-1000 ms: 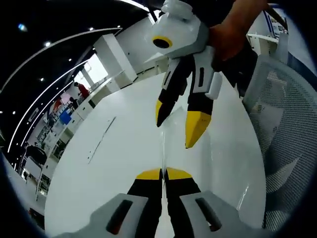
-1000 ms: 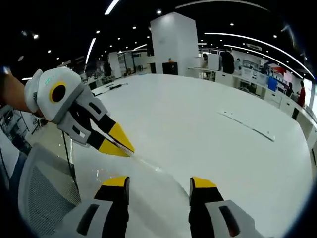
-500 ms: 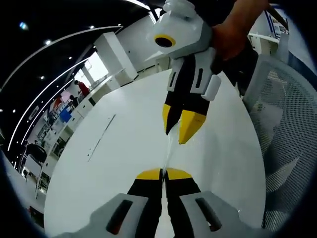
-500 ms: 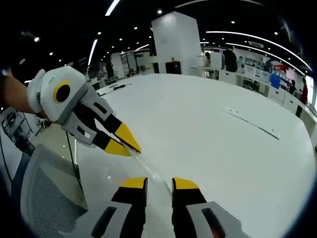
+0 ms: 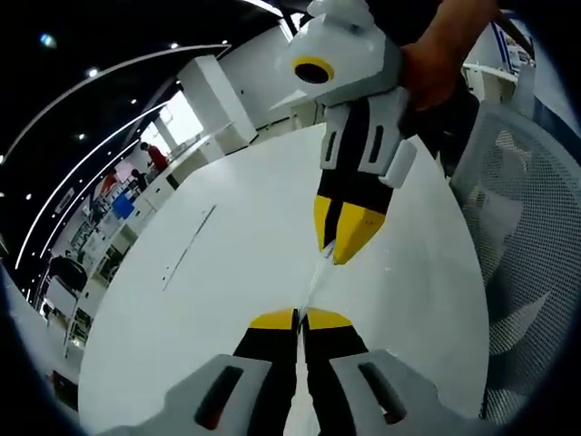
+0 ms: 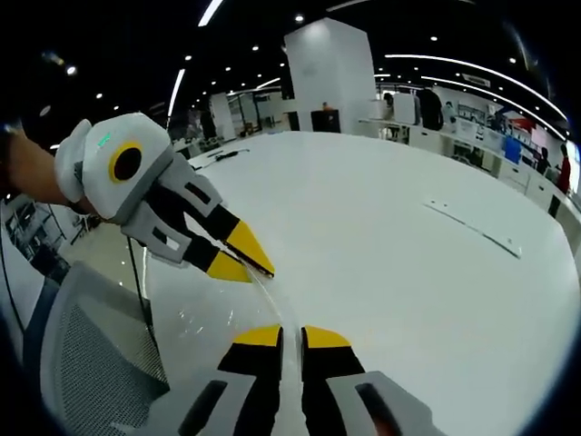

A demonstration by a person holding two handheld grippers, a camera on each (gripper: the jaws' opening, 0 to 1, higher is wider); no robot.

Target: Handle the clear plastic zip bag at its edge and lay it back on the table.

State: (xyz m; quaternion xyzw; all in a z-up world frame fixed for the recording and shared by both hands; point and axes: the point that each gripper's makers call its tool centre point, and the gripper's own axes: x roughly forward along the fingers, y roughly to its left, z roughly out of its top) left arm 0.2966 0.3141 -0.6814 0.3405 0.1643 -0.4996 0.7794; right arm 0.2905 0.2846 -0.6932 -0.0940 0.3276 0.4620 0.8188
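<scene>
The clear plastic zip bag [image 5: 315,274] is nearly see-through and shows as a thin glinting edge stretched between the two grippers above the white table [image 5: 209,300]. My left gripper [image 5: 300,318] rises from the bottom of the left gripper view, its yellow tips pressed together on the bag's near end. My right gripper [image 5: 341,243] comes down from the top, tips closed on the other end. In the right gripper view the bag [image 6: 270,298] runs from my right gripper [image 6: 290,336] up to the left gripper [image 6: 256,270], held by a hand at the left.
A grey mesh chair [image 5: 517,272] stands at the table's edge, also in the right gripper view as the chair [image 6: 91,354]. A thin pale strip [image 6: 472,227] lies on the table. A white pillar [image 6: 331,68] and desks with people stand beyond.
My right gripper's jaws have gone from wide apart to shut on the bag's edge, and it has come closer to the left gripper. The left gripper has stayed shut.
</scene>
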